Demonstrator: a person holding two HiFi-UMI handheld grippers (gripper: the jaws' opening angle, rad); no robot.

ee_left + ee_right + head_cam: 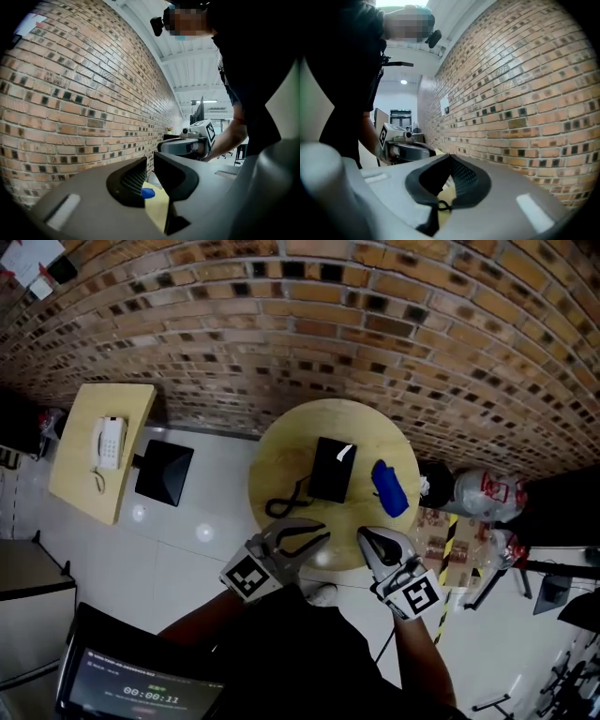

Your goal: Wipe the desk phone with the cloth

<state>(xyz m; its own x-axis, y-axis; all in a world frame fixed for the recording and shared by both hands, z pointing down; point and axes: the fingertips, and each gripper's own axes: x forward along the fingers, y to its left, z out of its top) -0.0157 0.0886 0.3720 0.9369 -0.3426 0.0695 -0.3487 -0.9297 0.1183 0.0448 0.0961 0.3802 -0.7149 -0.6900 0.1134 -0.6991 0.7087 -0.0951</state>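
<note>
Two grippers hover at the round worktop's (pixel 281 451) near edge. The left gripper (pixel 322 532) has its jaws a bit apart, the right gripper (pixel 366 538) has them closed together, and both are empty. The black desk phone (pixel 331 470) and blue cloth (pixel 389 488) lie just beyond, and the phone's buttons are too small to make out.

Round wood table (pixel 281 451), blk desk phone (pixel 331 472) mid, cord (pixel 287 502) at left, blue cloth (pixel 389 488) at right

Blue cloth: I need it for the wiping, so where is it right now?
In the head view the crumpled blue cloth lies on the round wooden table, just right of the black desk phone.
</note>
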